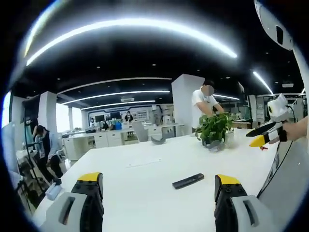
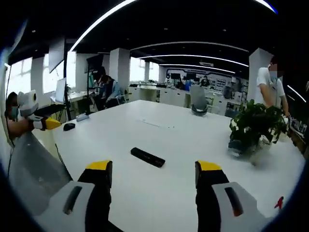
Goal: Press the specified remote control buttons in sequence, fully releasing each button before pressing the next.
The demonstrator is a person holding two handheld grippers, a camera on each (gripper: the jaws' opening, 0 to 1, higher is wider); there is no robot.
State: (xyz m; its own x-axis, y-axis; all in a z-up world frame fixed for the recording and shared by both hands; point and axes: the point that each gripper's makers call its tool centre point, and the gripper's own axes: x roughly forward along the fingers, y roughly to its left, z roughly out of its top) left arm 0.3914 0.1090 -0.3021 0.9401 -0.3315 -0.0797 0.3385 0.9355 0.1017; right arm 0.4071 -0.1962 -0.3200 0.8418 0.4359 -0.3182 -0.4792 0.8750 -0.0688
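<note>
A black remote control (image 1: 188, 181) lies flat on the white table (image 1: 145, 193), just ahead of my left gripper (image 1: 158, 186) and a little right of its centre line. The left gripper's yellow-tipped jaws stand wide apart with nothing between them. In the right gripper view the remote control (image 2: 147, 157) lies close in front of my right gripper (image 2: 153, 174), which is open too and holds nothing. Each gripper shows in the other's view: the right gripper (image 1: 257, 137) at the table's right side, the left gripper (image 2: 49, 123) at its left edge.
A potted plant (image 1: 212, 128) (image 2: 256, 125) stands on the table beyond the remote. A small dark object (image 2: 69, 126) lies near the table's left edge. A person (image 1: 205, 104) stands behind the plant, and a grey chair (image 2: 198, 104) sits at the far side.
</note>
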